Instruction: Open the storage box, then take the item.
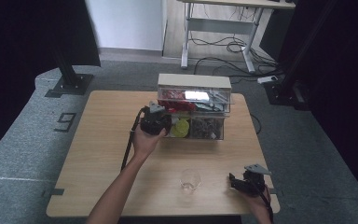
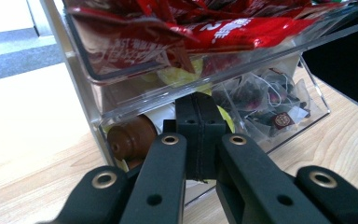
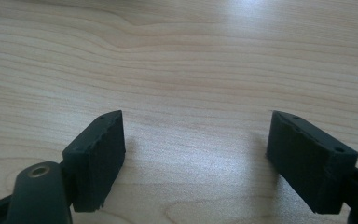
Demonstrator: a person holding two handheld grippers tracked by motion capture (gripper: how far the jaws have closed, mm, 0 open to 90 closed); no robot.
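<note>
Left gripper (image 2: pixel 199 121), fingers pressed together, at the clear organizer's (image 1: pixel 193 109) lower drawer; right gripper (image 3: pixel 196 154), fingers spread, over bare desk (image 3: pixel 177 56).

Left tool (image 2: pixel 199 135) closed, right tool (image 3: pixel 196 158) agape

brown capsule (image 2: pixel 129 137) half hidden behind fingers (image 2: pixel 200 126)

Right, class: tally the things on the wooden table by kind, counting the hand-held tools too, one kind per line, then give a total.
Clear drawer organiser: 1
Empty drinking glass: 1
Hand-held tools: 2, the left tool and the right tool
Total: 4
</note>
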